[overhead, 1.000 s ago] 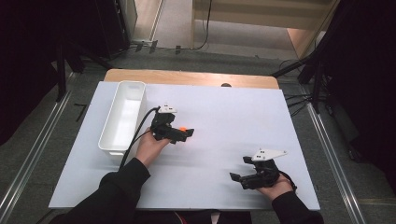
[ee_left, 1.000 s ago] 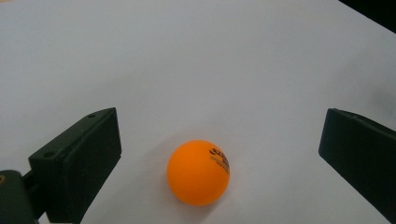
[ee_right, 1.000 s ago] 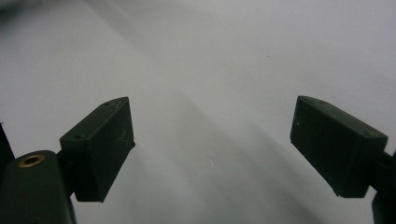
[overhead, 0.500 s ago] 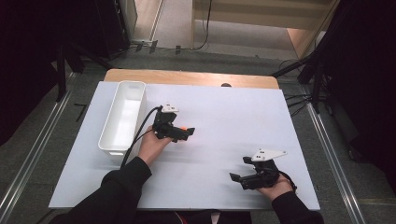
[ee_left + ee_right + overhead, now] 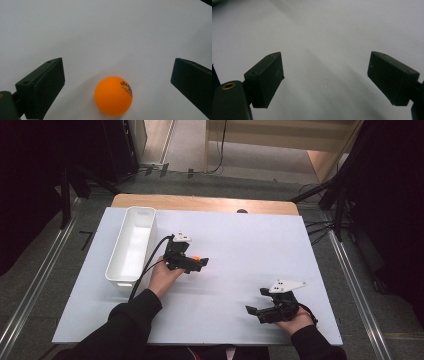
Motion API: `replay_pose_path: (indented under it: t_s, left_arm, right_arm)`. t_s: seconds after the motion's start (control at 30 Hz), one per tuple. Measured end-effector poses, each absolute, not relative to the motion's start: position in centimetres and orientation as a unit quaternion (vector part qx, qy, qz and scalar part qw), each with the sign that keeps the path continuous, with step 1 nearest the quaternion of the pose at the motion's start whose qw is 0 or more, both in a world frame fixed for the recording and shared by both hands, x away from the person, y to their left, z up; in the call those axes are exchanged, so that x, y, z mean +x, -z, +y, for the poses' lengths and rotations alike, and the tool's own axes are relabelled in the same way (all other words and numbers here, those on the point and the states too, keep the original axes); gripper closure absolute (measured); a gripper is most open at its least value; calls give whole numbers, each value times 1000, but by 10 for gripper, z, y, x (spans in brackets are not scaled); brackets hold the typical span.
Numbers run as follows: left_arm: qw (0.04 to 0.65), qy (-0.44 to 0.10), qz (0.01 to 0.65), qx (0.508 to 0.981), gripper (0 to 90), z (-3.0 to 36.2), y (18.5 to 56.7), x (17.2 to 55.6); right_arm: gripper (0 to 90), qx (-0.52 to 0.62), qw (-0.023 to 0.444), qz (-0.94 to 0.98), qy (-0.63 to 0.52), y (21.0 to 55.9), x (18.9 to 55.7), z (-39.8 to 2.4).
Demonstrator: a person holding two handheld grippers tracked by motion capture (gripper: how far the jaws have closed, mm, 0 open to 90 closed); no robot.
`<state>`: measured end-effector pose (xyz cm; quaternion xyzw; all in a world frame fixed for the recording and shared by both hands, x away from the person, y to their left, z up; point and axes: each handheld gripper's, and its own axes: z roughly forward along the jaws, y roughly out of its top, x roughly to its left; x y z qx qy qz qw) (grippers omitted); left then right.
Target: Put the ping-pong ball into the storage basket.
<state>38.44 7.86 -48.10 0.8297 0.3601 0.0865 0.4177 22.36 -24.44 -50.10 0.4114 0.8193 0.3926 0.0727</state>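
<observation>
- Risk first: the orange ball [image 5: 113, 96] sits loose on the white table [image 5: 240, 245], so I'd guess a jaw that clips it off-centre would send it rolling away before the grip closes.
- Left gripper [image 5: 199, 264] has its jaws spread wide with the ball between them, nearer the left jaw in the left gripper view and touching neither; uneven closing could nudge it sideways.
- A smooth round shell could also squirt forward out of flat pads if squeezed ahead of its middle.
- The ball looks glossy, plain orange, with small dark print on one side, like a ping-pong ball.
- It lies near the table's middle, a little to the right of the white tray [image 5: 131, 247].
- Right gripper [image 5: 257, 312] rests near the front right edge, jaws open, nothing between them.
</observation>
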Motion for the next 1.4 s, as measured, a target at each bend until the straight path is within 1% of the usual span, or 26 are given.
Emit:
replay_pose_path:
  t_s: [0.47, 0.97, 1.3, 1.4]
  left_arm:
    - [416, -89, 363, 829, 0, 80, 488, 383]
    - [403, -79, 365, 835, 0, 78, 500, 378]
    - [384, -75, 369, 843, 0, 79, 508, 379]
    - [376, -84, 367, 847, 0, 79, 512, 379]
  right_arm:
    - [123, 411, 72, 820, -393, 501, 224, -244]
    - [123, 410, 71, 820, -392, 502, 224, -244]
    - [123, 407, 72, 822, -392, 502, 224, -243]
    - [123, 407, 72, 822, -392, 502, 224, -243]
